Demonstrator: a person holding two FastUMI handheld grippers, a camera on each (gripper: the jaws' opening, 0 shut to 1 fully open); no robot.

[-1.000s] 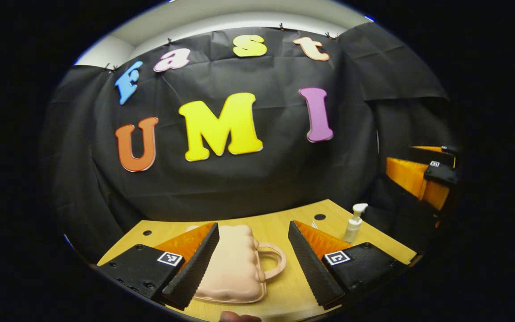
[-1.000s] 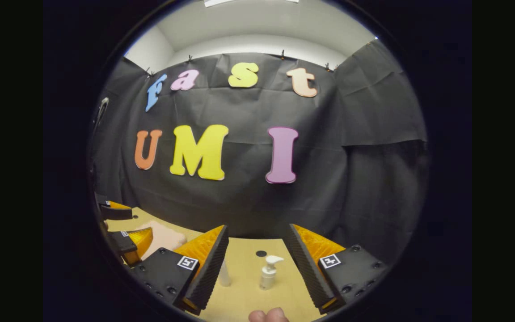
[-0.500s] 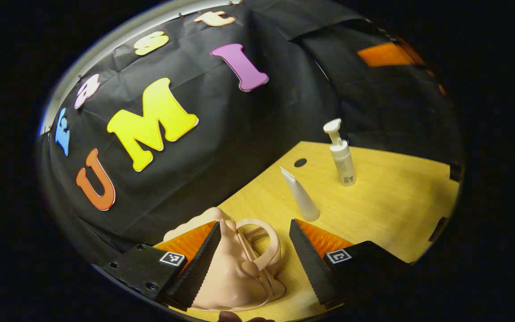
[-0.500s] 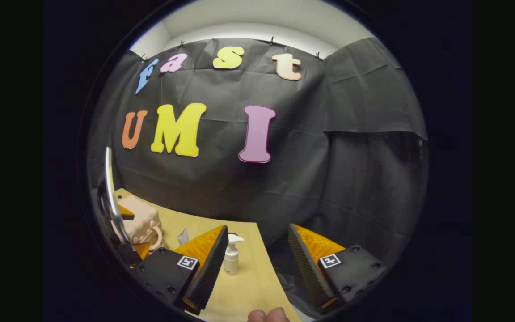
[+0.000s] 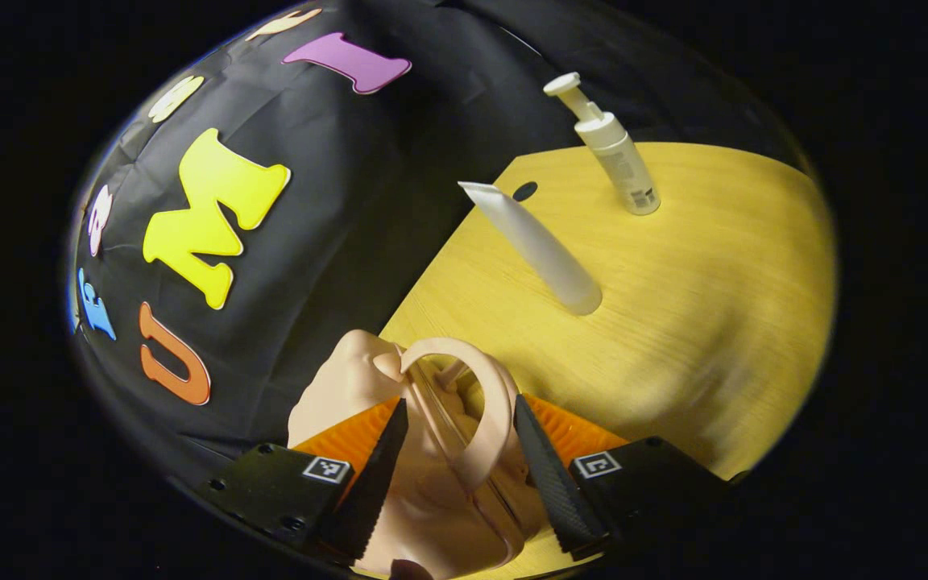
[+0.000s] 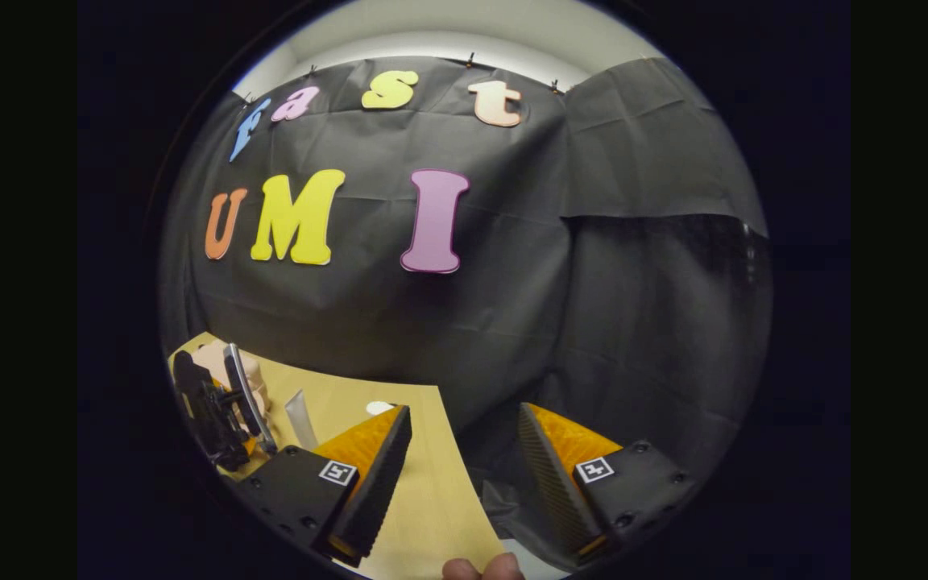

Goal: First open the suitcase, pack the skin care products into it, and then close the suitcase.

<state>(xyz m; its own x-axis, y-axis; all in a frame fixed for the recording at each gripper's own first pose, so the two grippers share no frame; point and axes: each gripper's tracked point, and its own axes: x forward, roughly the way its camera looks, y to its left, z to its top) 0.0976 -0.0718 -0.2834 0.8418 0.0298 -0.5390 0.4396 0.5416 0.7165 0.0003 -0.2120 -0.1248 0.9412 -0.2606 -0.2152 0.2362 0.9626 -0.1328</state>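
Suitcase [image 5: 399,499], small, peach-pink moulded plastic, near left on yellow wooden table [image 5: 714,322]; handle loop [image 5: 480,419] between left gripper [image 5: 457,475] fingers, spread, not clamped. Best closed on one handle only, then lifted. Right gripper [image 6: 464,475] wide open, empty. Farther: white tube [image 5: 540,250], white pump bottle [image 5: 617,153], upright.

Wooden table [image 5: 698,322] carries suitcase [image 5: 424,483], tube [image 5: 536,246], pump bottle [image 5: 613,149].

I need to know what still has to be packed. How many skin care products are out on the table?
2: a pump bottle standing near the table's far edge, and a white tube standing cap-down between it and the suitcase.
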